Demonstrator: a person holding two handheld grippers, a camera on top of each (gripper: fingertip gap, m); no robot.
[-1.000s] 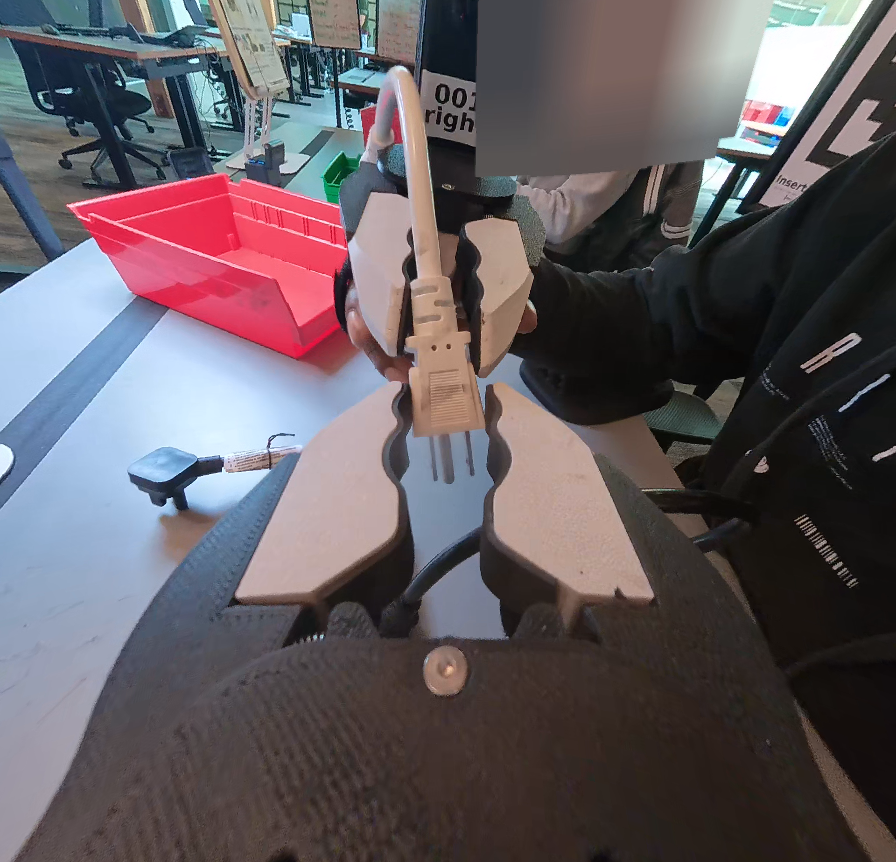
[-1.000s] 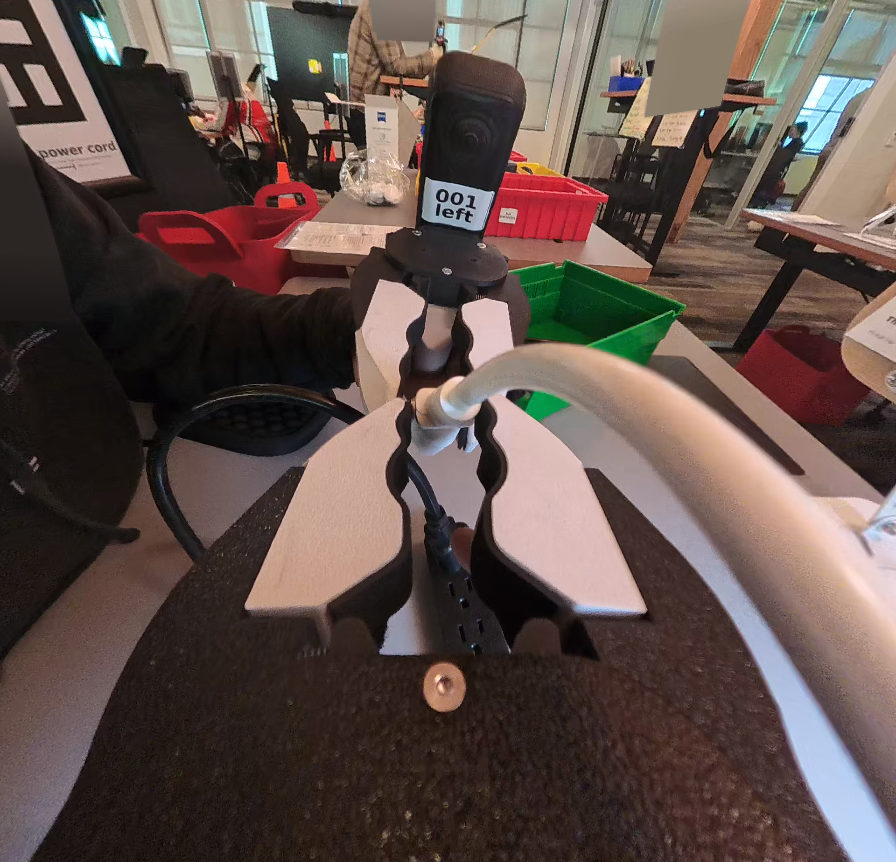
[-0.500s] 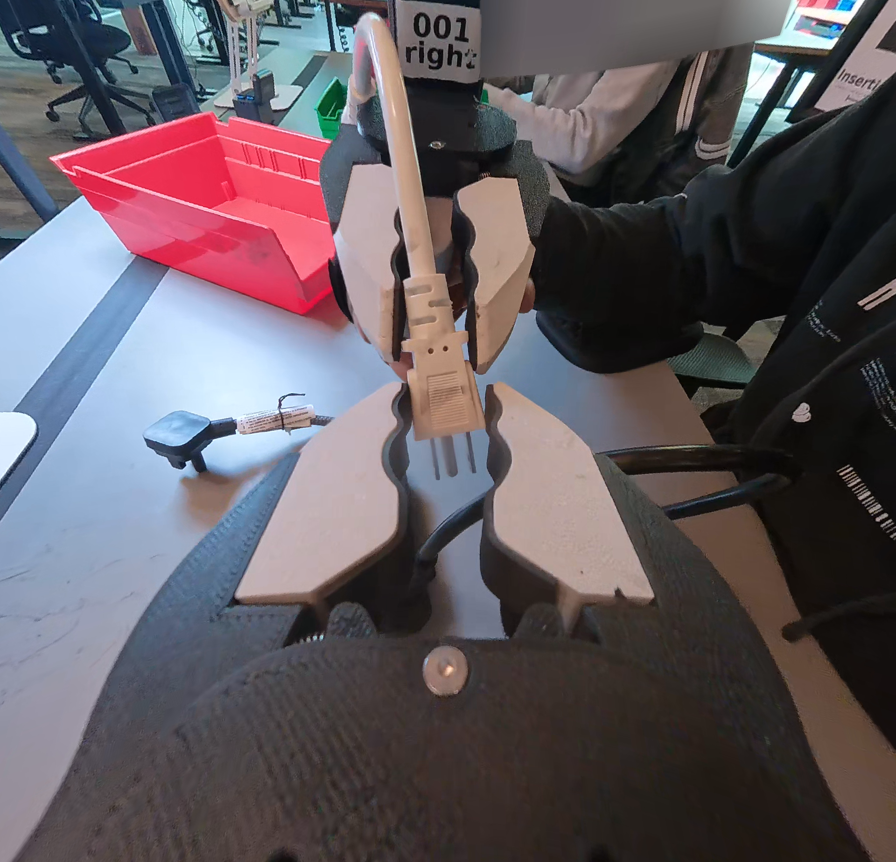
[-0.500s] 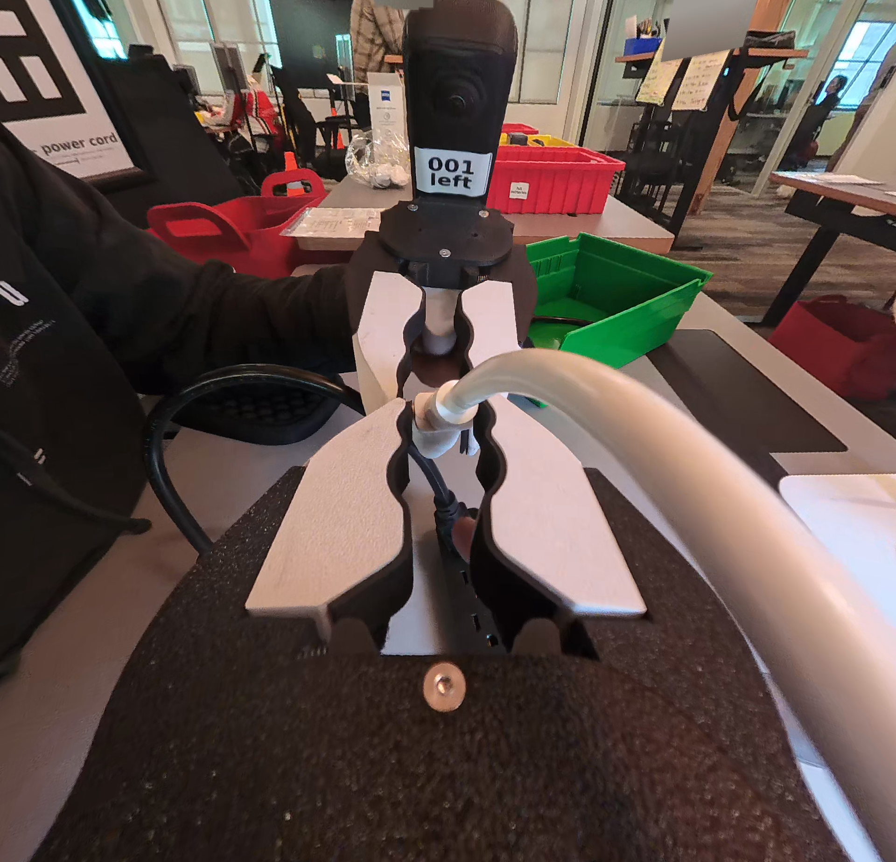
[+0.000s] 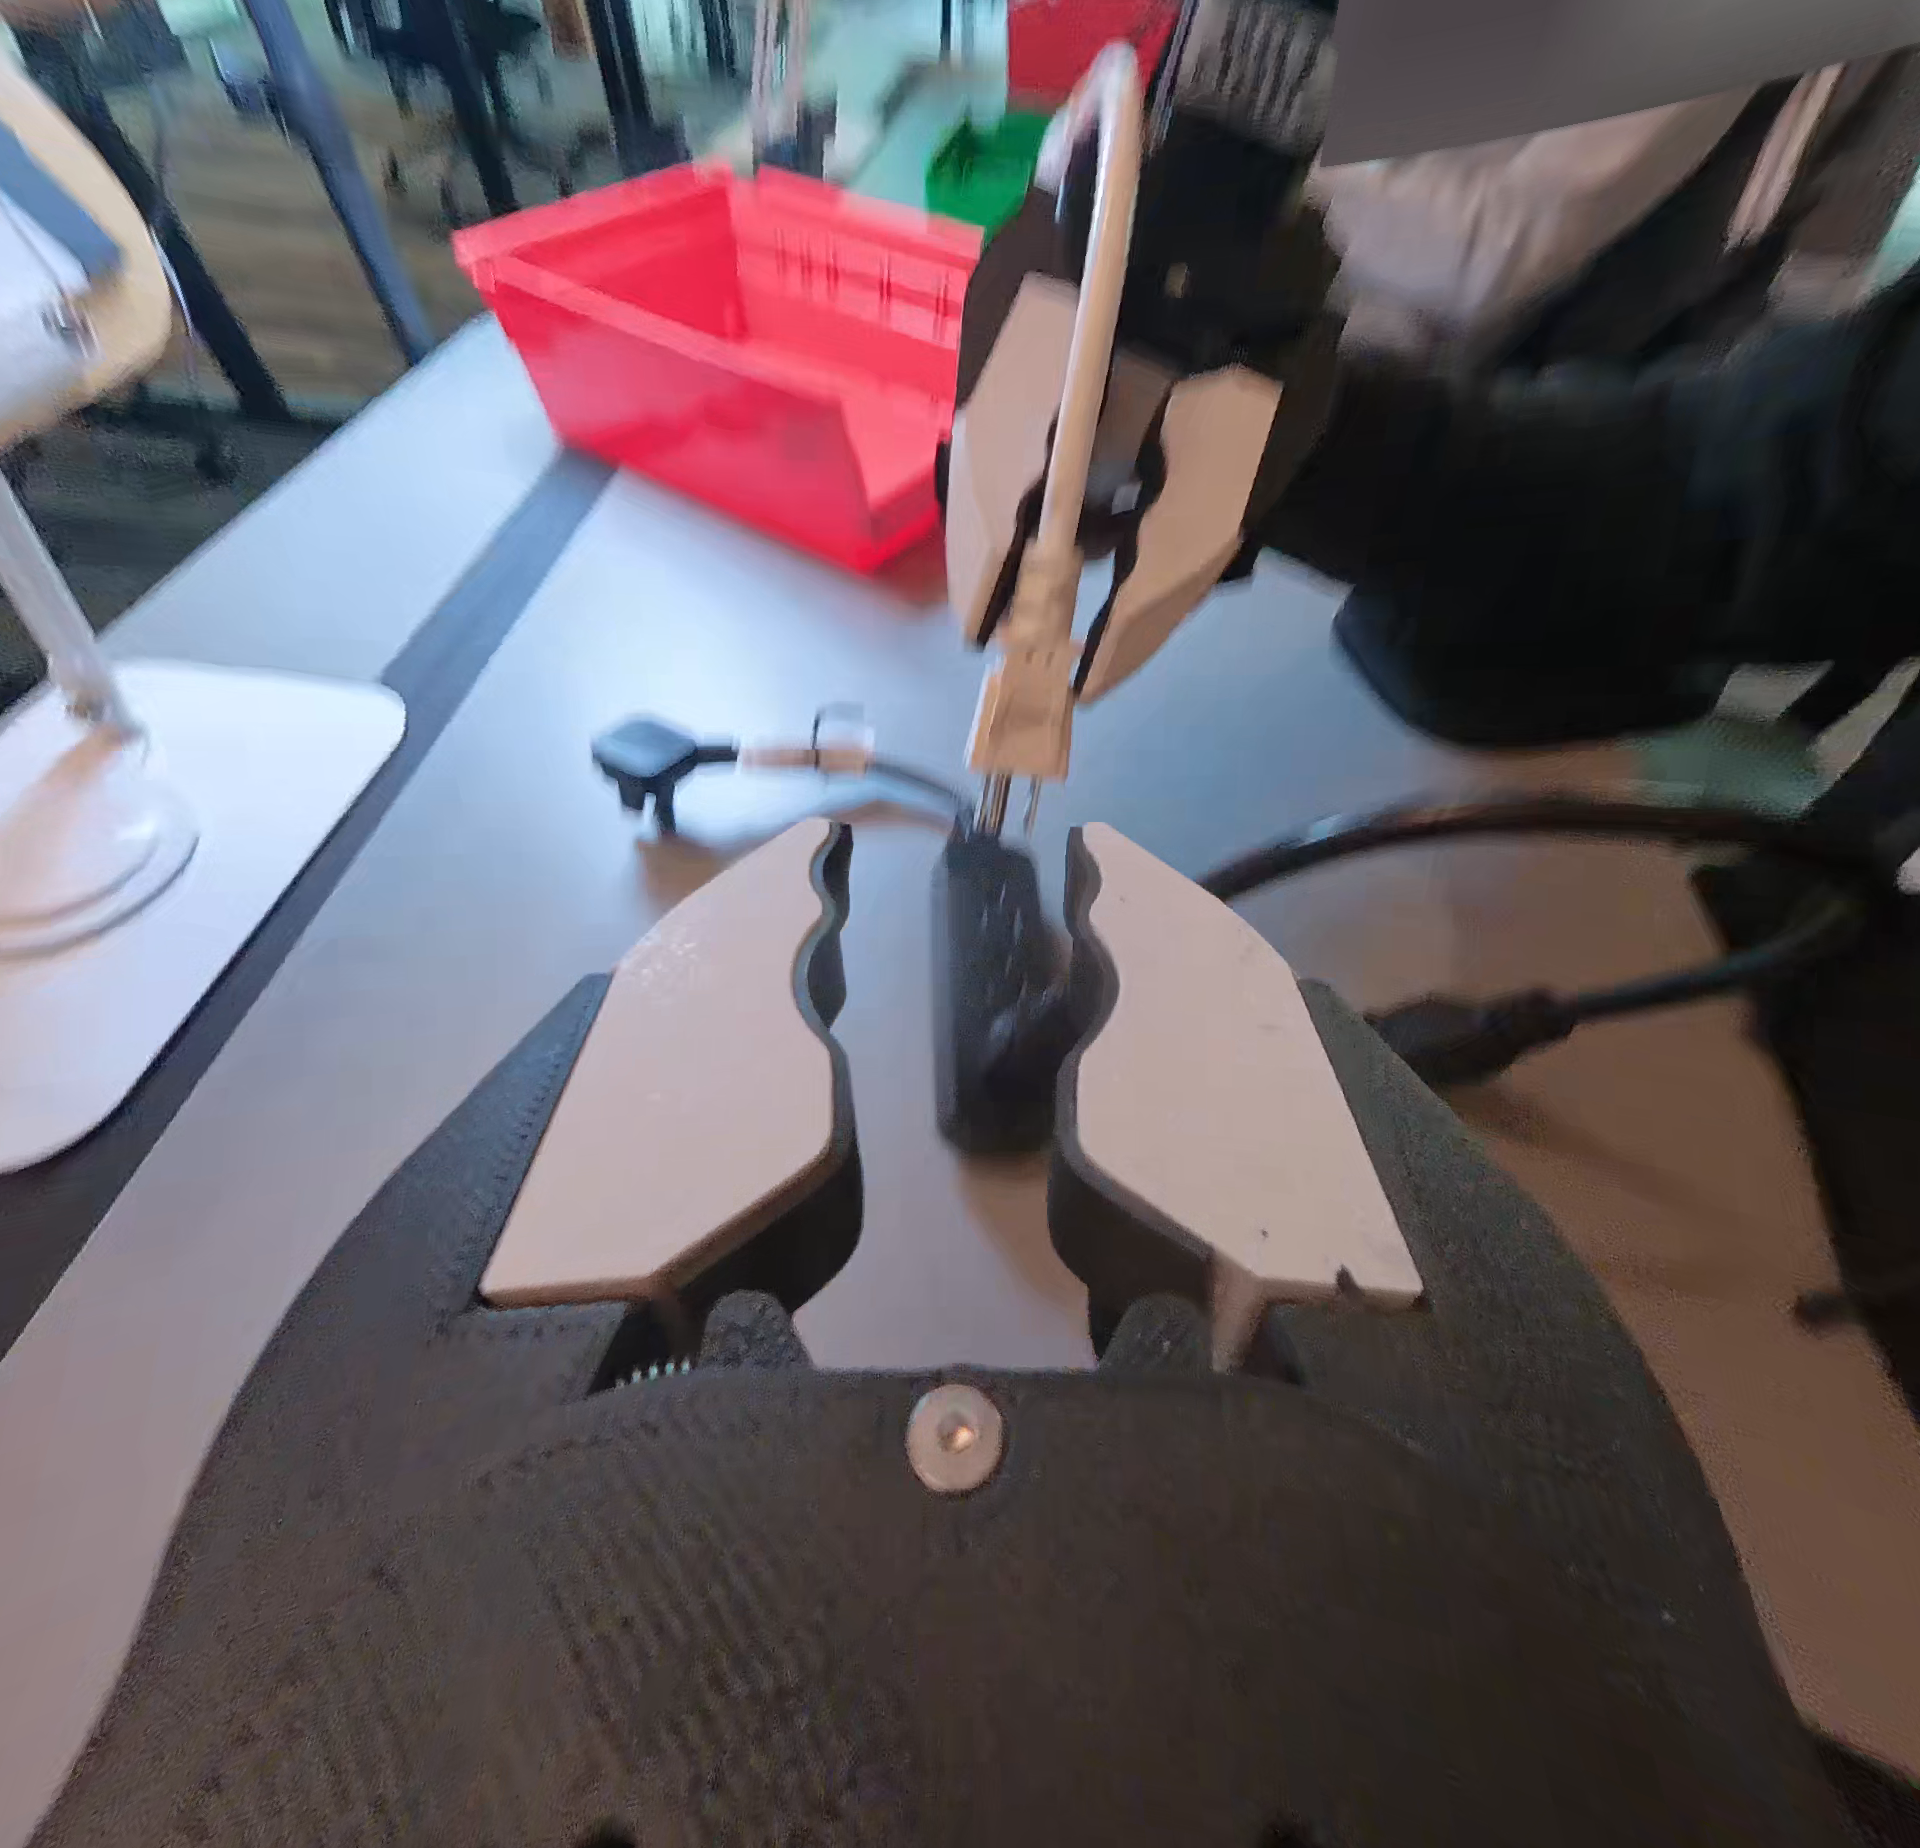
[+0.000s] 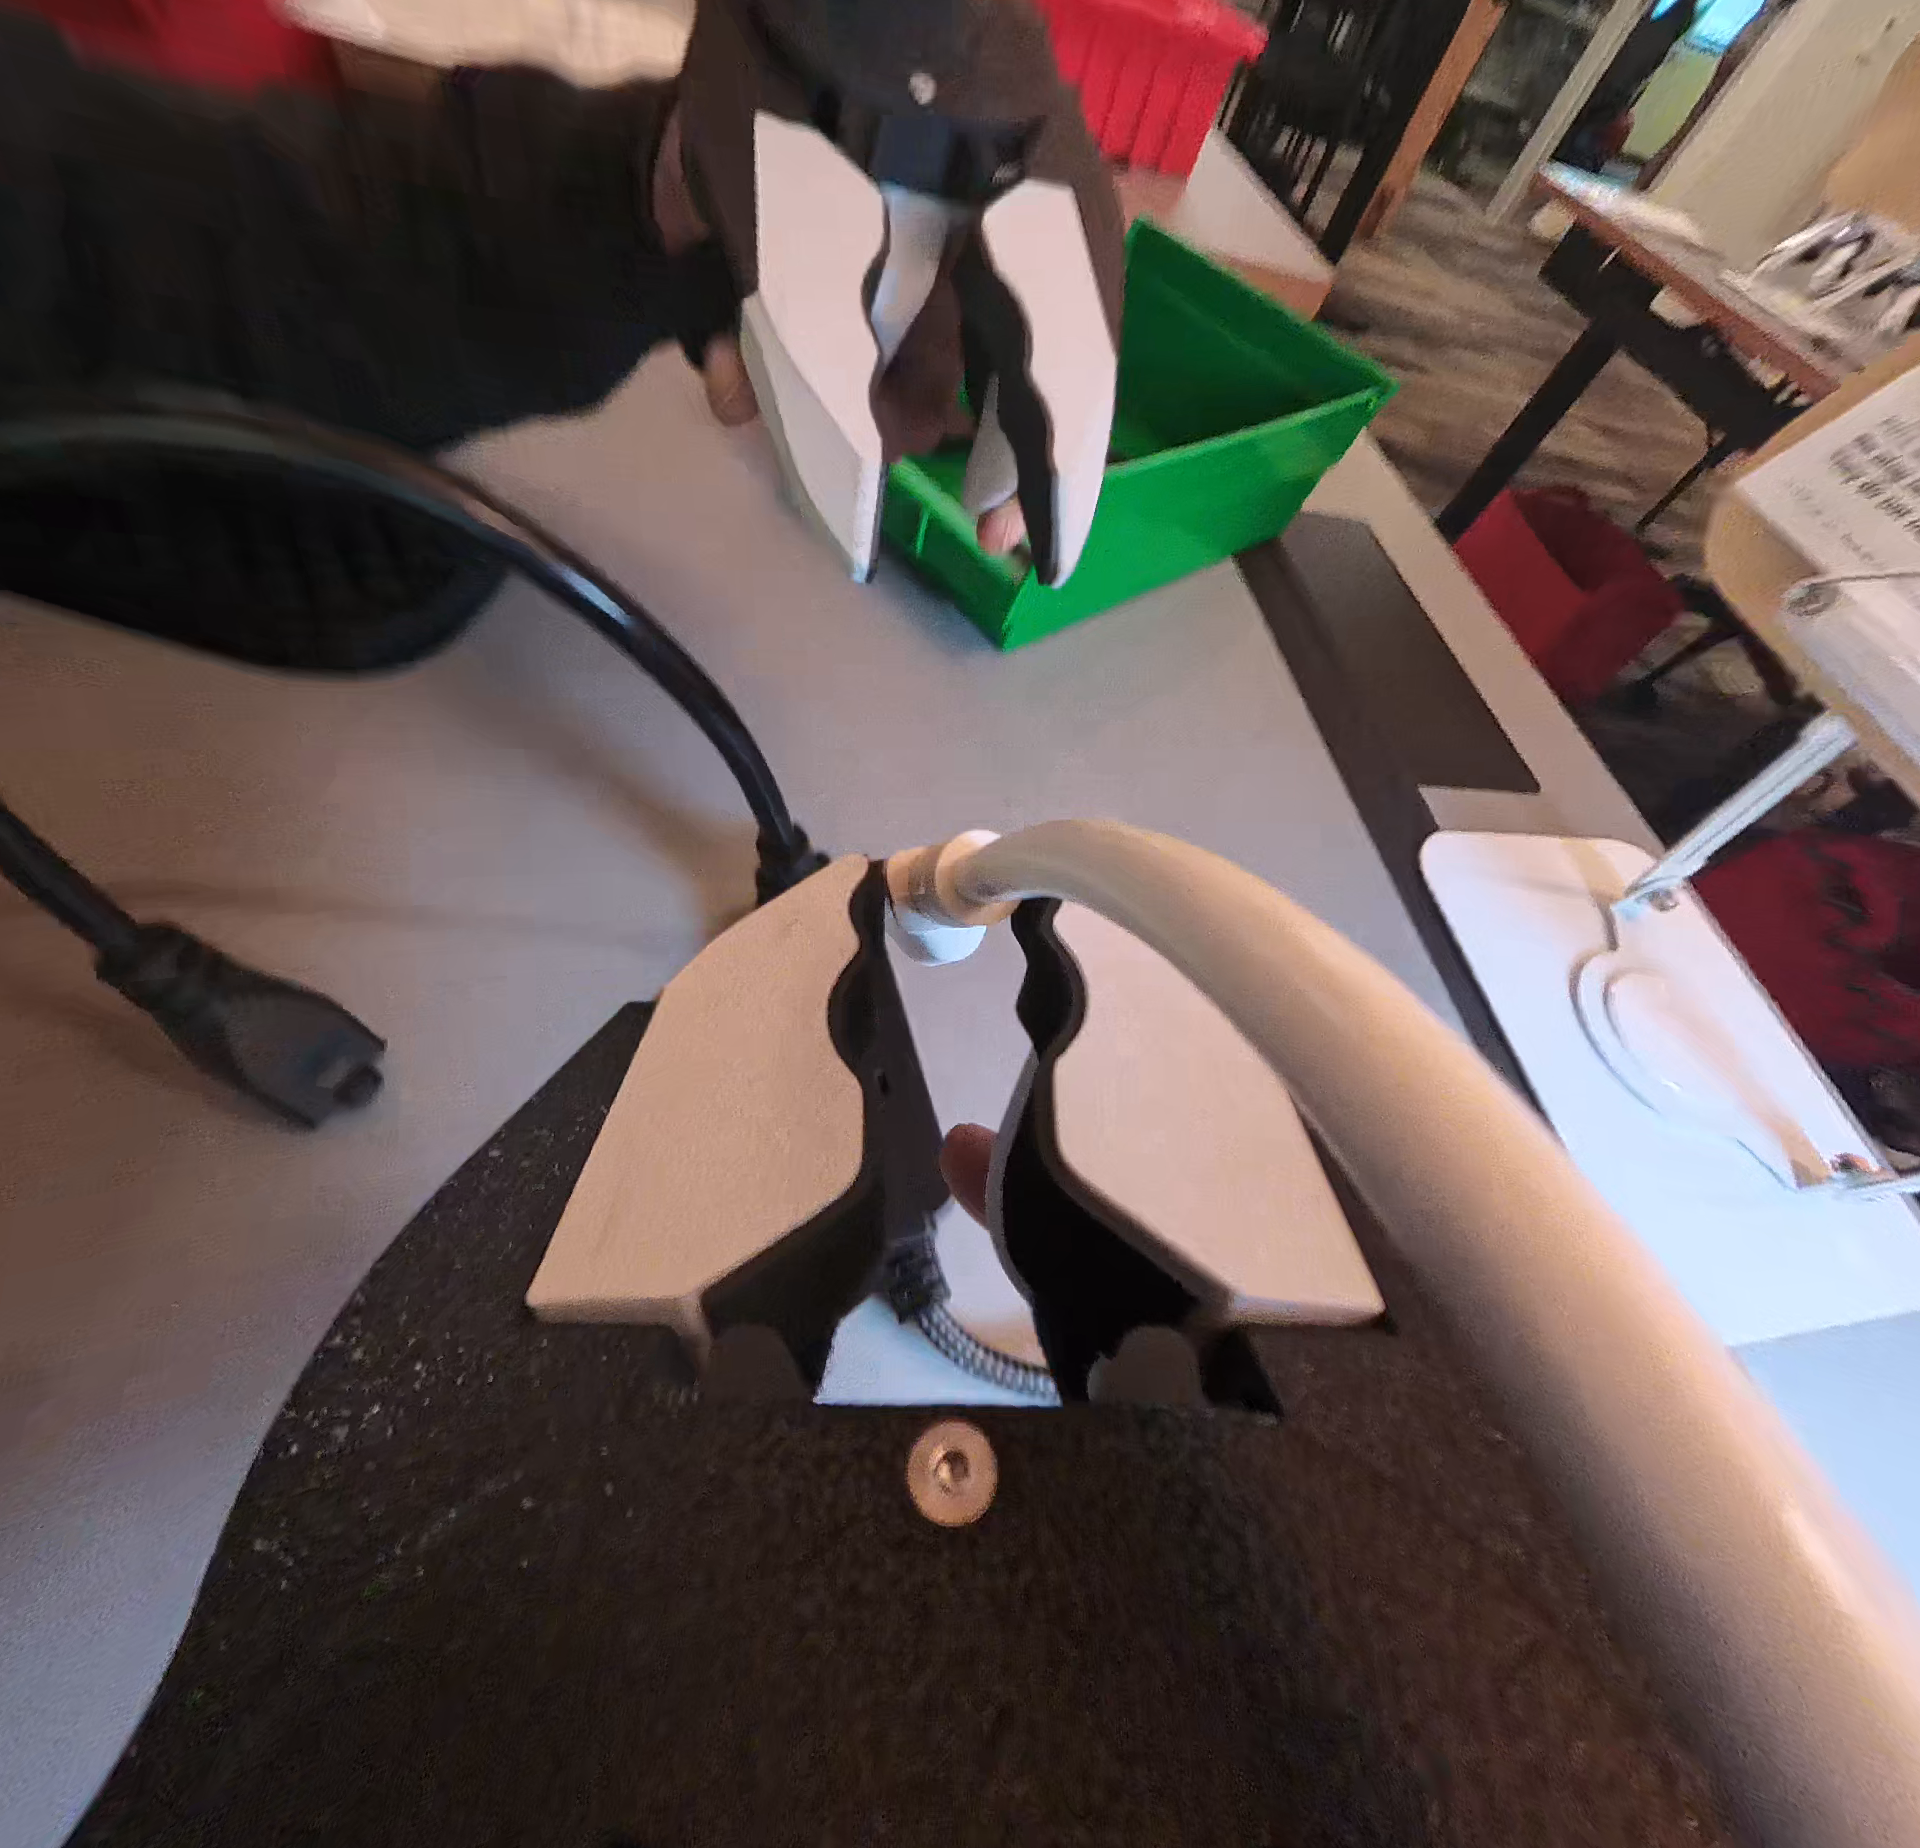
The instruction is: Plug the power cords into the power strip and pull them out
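Observation:
In the left wrist view my left gripper [image 5: 956,842] is open, and the black power strip [image 5: 992,988] lies on the grey table [image 5: 436,967] between its fingers, closer to the right one. My right gripper [image 5: 1039,655] is shut on the white plug [image 5: 1023,707] and holds it upright, with the prongs [image 5: 1003,796] down at the strip's far end. Blur hides whether they are in a socket. In the right wrist view my right gripper [image 6: 940,905] grips the white plug [image 6: 935,931], and its white cord [image 6: 1351,1050] arcs off to the right. My left gripper [image 6: 961,567] shows farther off, jaws apart and empty.
A loose black plug [image 5: 644,754] lies left of the strip. A red bin [image 5: 727,344] stands behind it and a white lamp base [image 5: 156,863] at the left. In the right wrist view there is a black cord end [image 6: 239,1029], a green bin [image 6: 1195,510] and the lamp base [image 6: 1558,1019]. The tips of one gripper are about 6 cm away from the tips of the other.
My left gripper has opened, let go of the power strip and drawn back. My right gripper has brought the white plug down to the strip's end. Both views are blurred by motion.

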